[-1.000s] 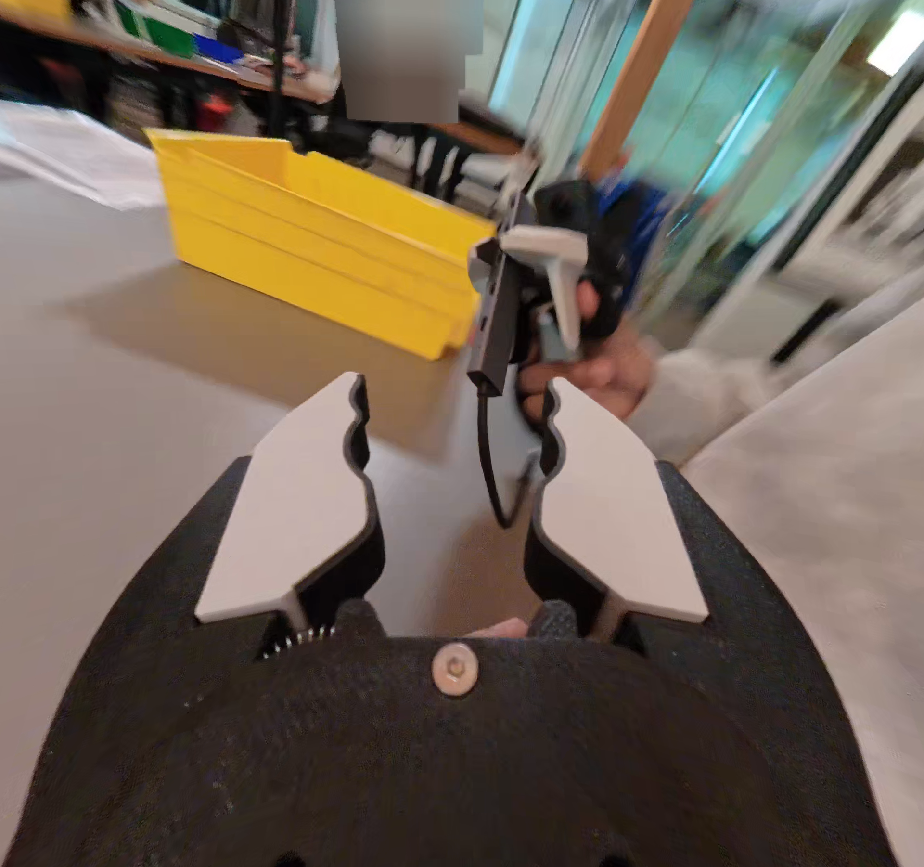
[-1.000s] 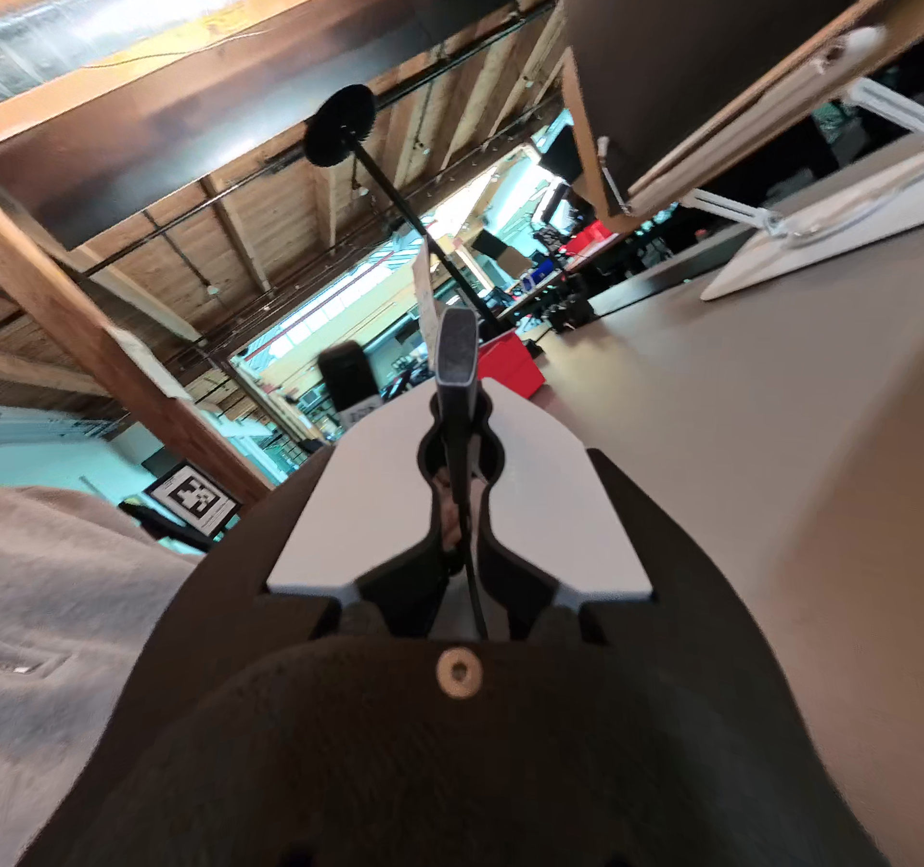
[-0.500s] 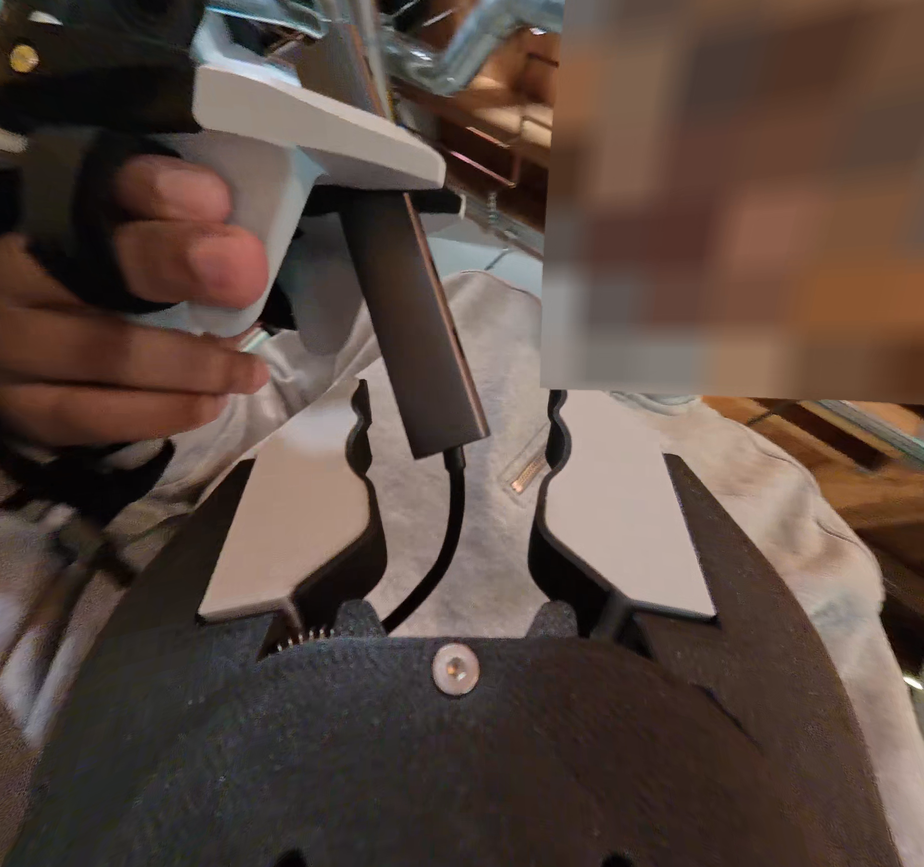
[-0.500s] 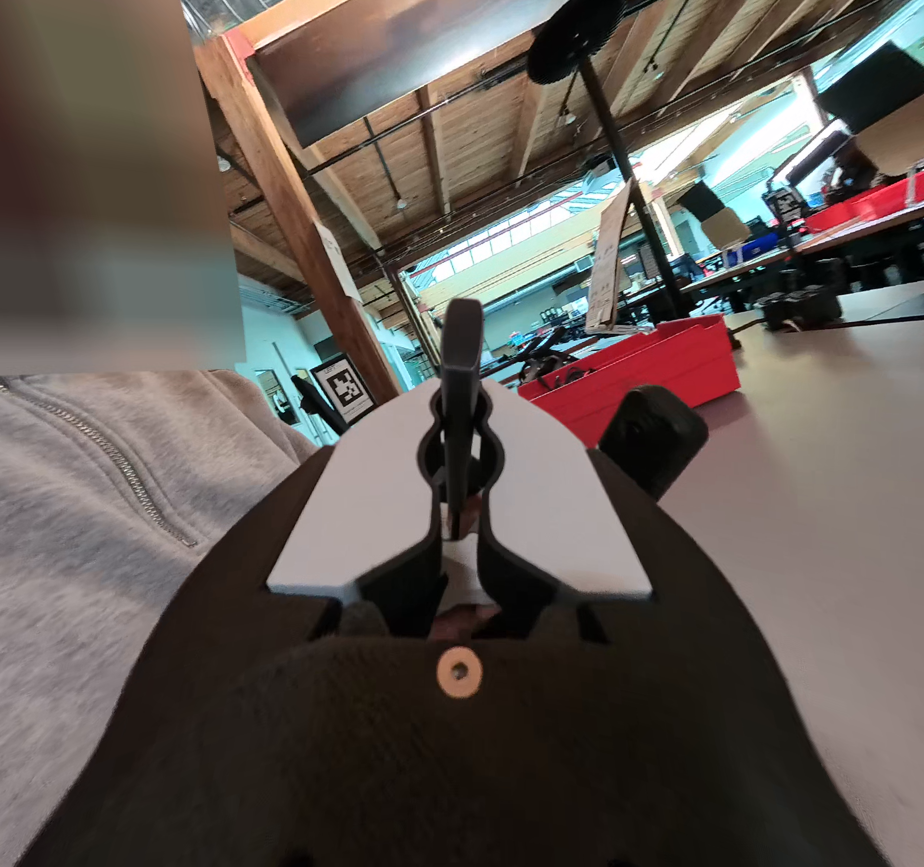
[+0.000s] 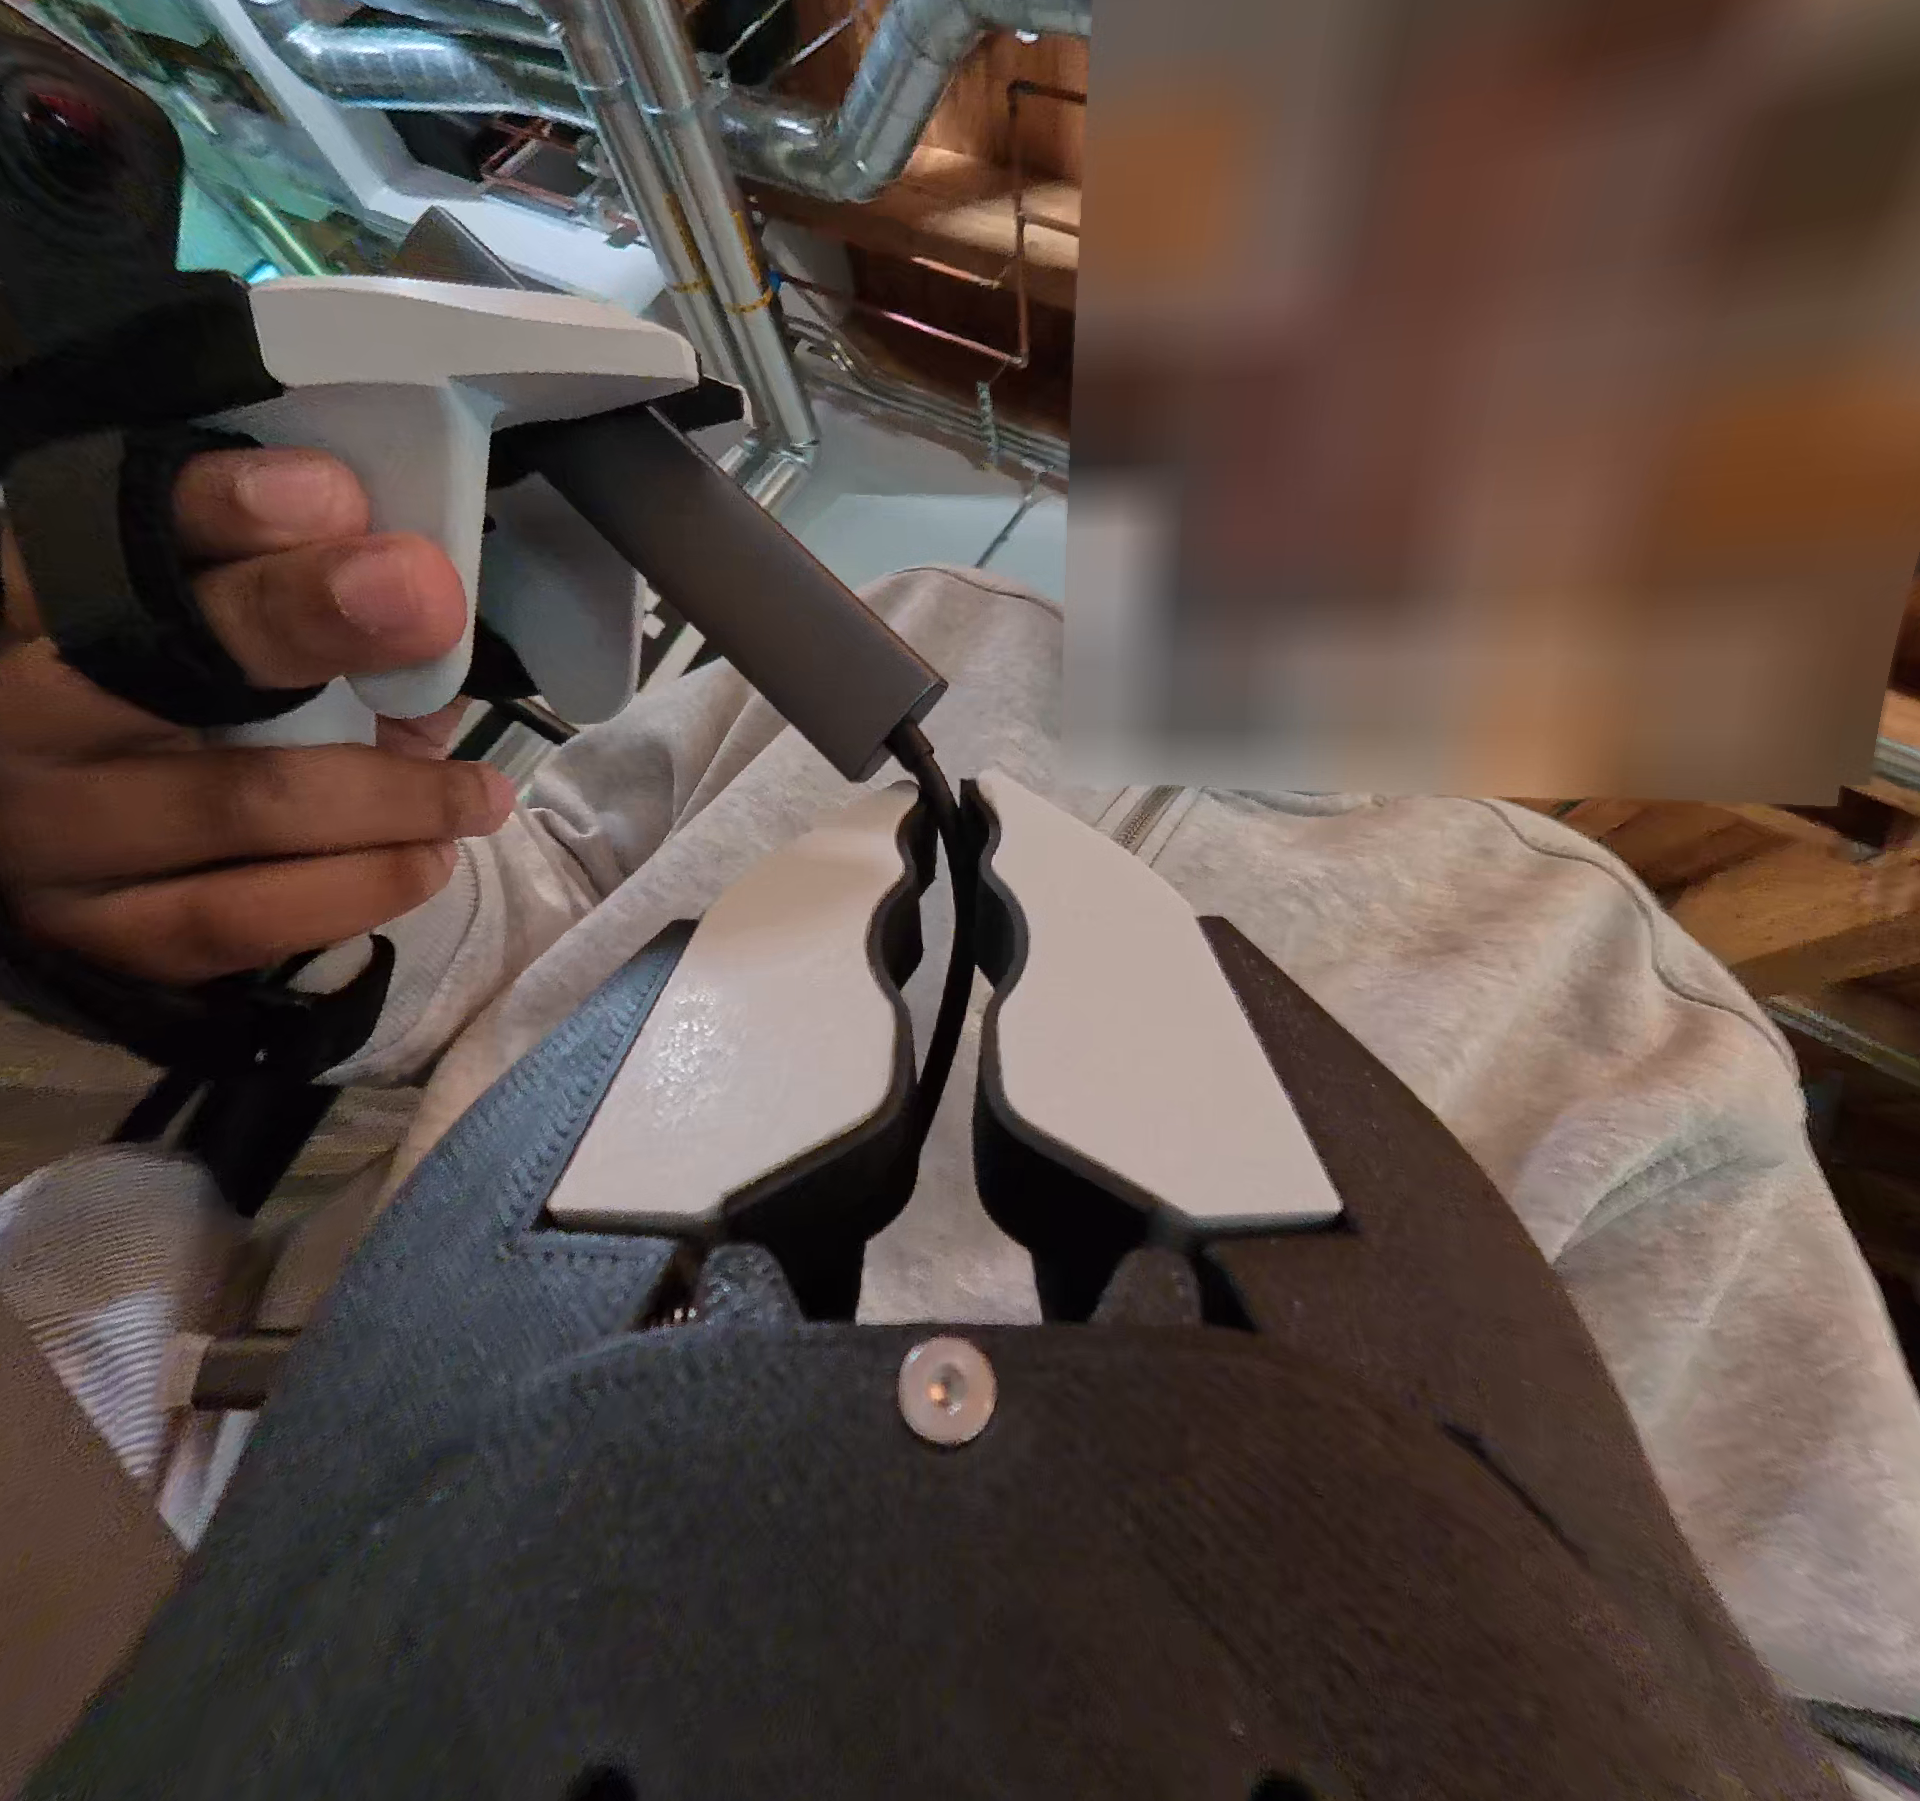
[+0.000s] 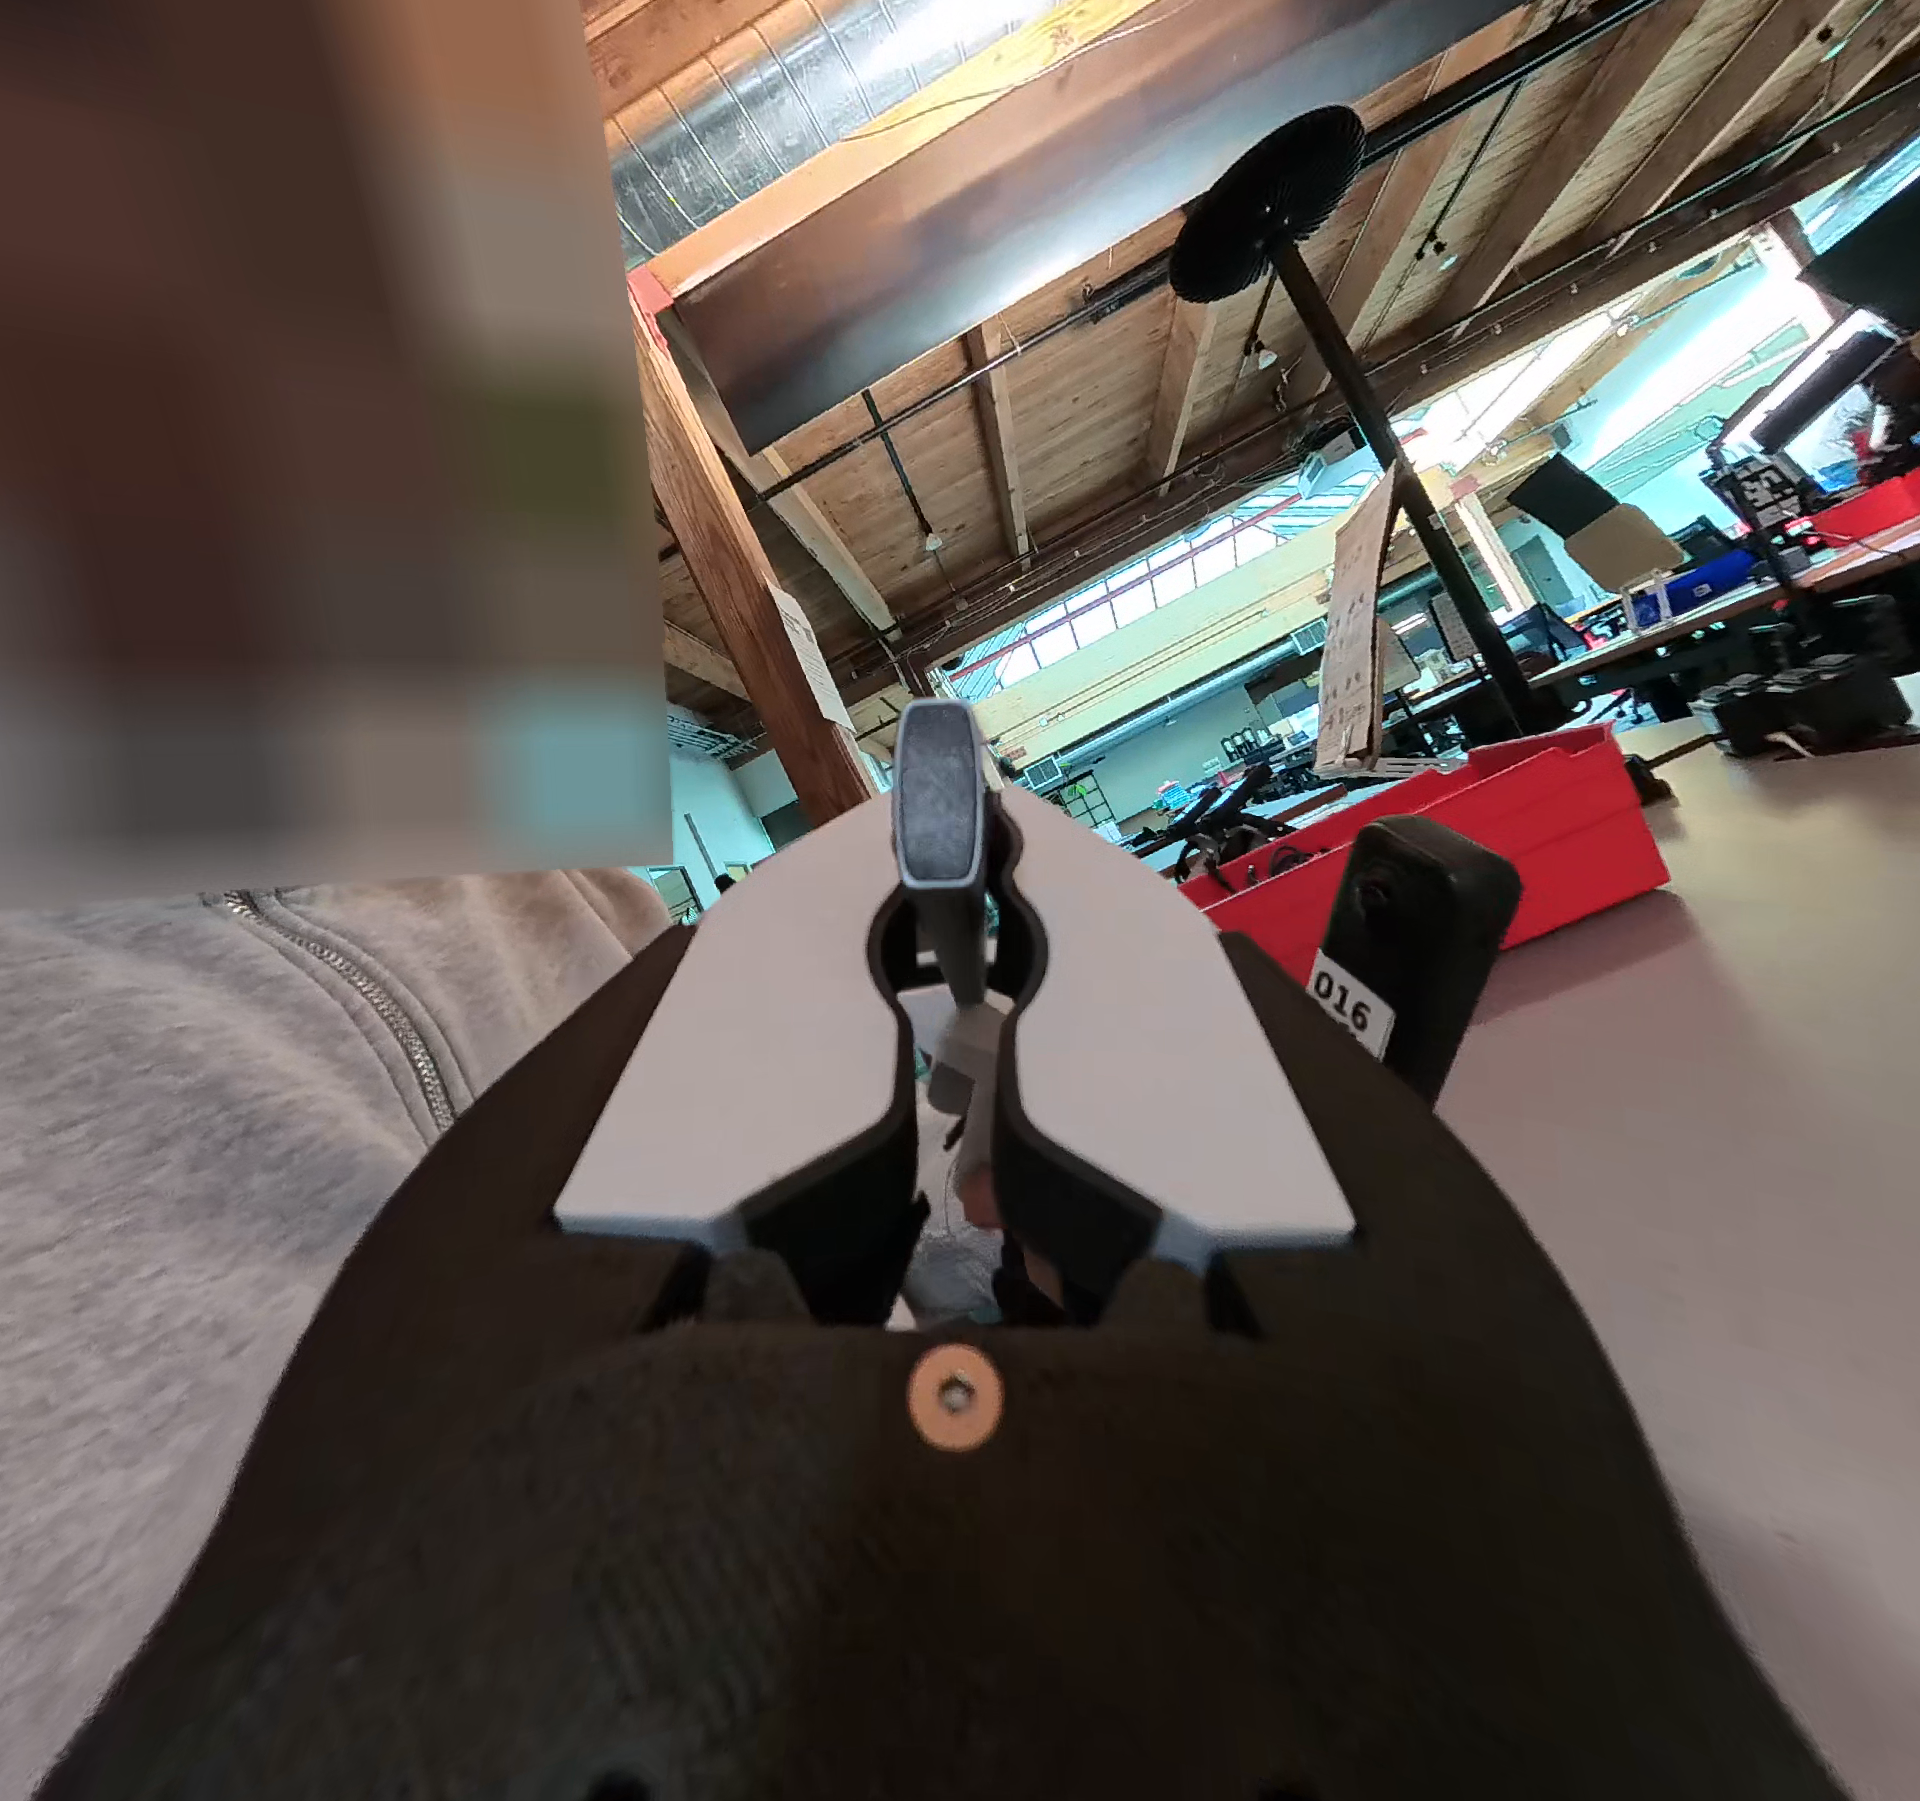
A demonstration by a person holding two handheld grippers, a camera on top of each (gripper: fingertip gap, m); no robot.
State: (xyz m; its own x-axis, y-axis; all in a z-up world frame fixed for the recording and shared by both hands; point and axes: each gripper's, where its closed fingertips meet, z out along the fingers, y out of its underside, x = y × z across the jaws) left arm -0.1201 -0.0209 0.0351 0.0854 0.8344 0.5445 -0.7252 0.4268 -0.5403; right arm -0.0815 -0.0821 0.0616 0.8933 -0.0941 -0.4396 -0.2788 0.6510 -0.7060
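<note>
A dark grey slim adapter block (image 5: 748, 598) with a black cable (image 5: 951, 930) at its lower end is held in the air. My right gripper (image 6: 951, 806) is shut on the block, whose end face (image 6: 938, 795) sticks out past the fingertips. In the left wrist view the right gripper (image 5: 686, 401) shows at upper left, held by a hand (image 5: 208, 712), clamping the block's upper end. My left gripper (image 5: 943, 795) is shut on the black cable just below the block. Both are held in front of a person in a grey zip sweatshirt (image 5: 1351, 972).
A red bin (image 6: 1455, 837) with cables stands on the grey table (image 6: 1714, 1128) to the right. The left gripper's black camera housing (image 6: 1423, 930) shows beside it. A black pole with a round disc (image 6: 1340, 380) rises behind. Metal ducts (image 5: 623, 89) and wooden beams are overhead.
My left gripper has swung from the table and yellow bin up toward the person, then shut on the cable under the block. My right gripper has stayed shut on the block while turning.
</note>
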